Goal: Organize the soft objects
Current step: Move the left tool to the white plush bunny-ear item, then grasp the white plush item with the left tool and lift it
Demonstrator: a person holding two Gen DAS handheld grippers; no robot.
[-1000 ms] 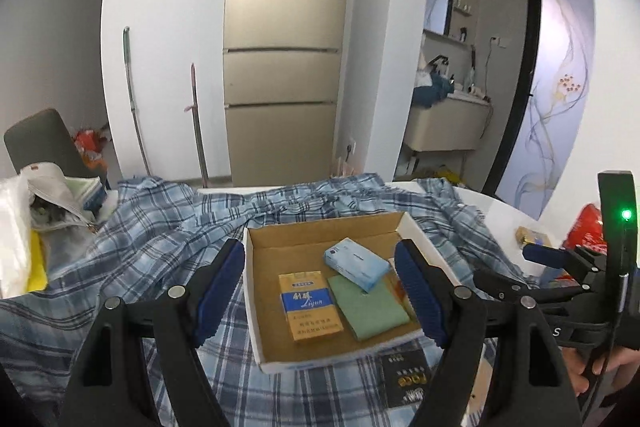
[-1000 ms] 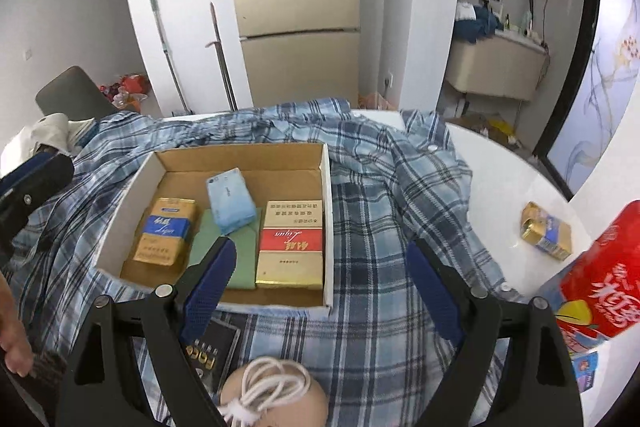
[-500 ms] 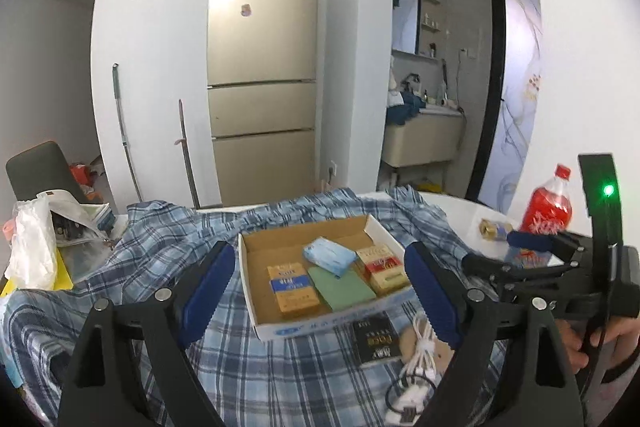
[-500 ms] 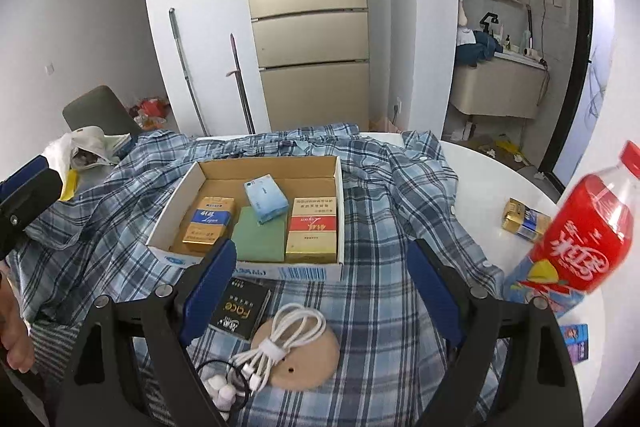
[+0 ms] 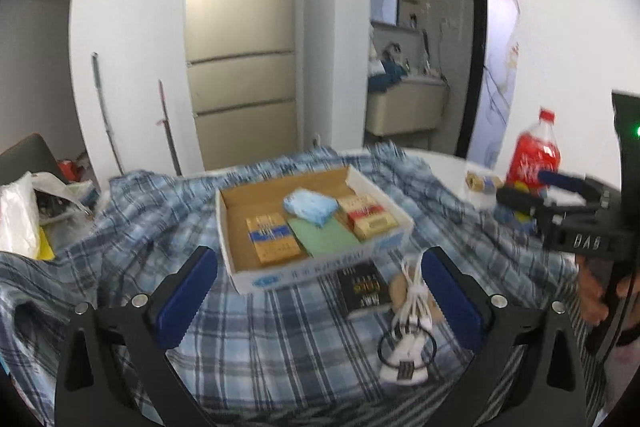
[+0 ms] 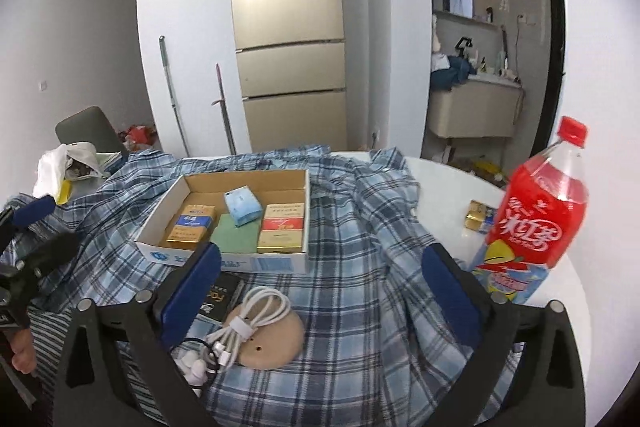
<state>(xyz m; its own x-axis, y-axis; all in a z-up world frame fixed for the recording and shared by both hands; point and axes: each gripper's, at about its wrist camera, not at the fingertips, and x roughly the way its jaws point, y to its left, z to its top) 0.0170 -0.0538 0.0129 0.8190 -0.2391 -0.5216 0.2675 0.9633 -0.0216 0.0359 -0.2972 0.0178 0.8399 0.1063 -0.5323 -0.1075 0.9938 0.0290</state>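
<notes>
A blue-and-white plaid shirt [image 6: 352, 227] lies spread and rumpled across the round white desk [image 6: 448, 179], its folds bunched toward the far edge and its cloth draped over the near side. On the shirt sits a shallow open cardboard box [image 6: 240, 183]. Inside the box, a light-blue soft tissue pack [image 6: 242, 205] rests tilted on a flat green pad [image 6: 236, 237], between a gold-and-blue carton [image 6: 190, 227] on one side and a gold-and-red carton [image 6: 282, 227] on the other. In the left wrist view the tissue pack [image 5: 310, 205] appears blurred.
</notes>
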